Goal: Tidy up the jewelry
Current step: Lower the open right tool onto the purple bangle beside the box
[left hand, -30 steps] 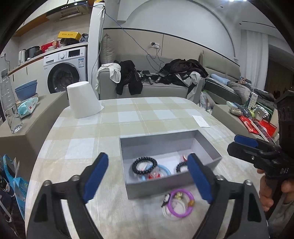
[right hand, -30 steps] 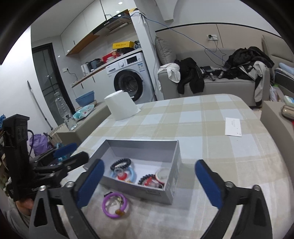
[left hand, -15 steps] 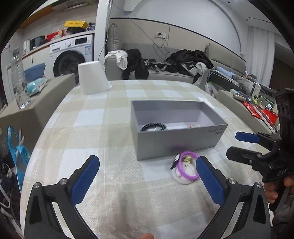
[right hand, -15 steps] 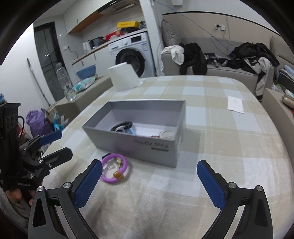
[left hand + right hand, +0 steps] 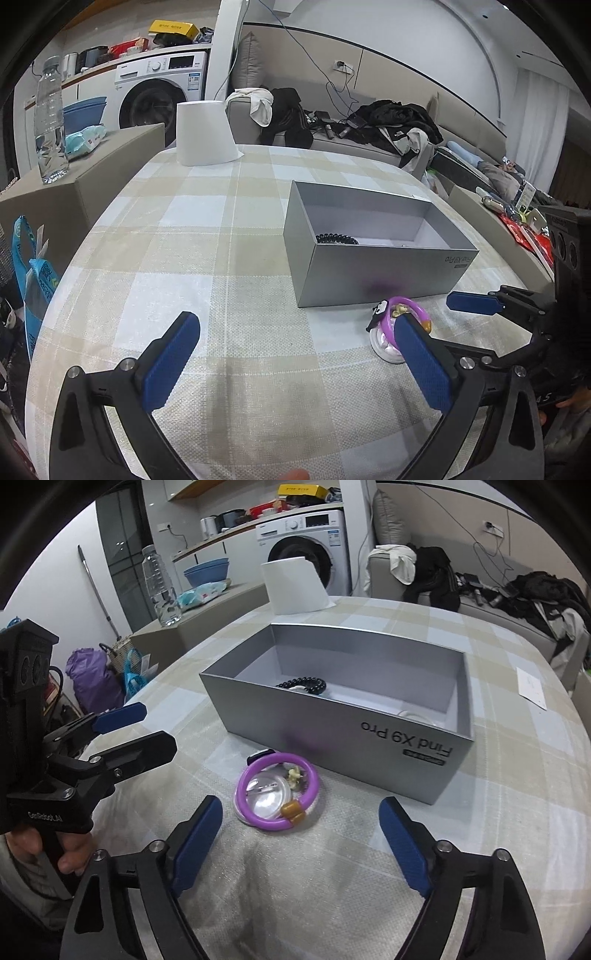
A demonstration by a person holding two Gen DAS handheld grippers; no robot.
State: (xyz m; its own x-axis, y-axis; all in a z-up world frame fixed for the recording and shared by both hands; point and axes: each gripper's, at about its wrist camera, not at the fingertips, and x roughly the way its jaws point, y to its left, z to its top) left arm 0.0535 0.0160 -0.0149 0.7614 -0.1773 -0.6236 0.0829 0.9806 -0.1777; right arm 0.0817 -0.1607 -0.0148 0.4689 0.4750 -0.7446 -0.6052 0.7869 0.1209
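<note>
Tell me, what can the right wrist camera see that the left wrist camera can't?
Only the right wrist view shows the clear round disc inside the purple bangle, all unblocked, and a purple bag on the floor. Only the left wrist view shows red packets beside the table. Both show the grey box with the black bead bracelet inside, and both grippers open, the right gripper having just narrowed with nothing between its jaws.

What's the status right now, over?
Left gripper open, empty. Right gripper open, jaws just closing, nothing between. Purple bracelet on tablecloth before grey box. Nothing blocking.
</note>
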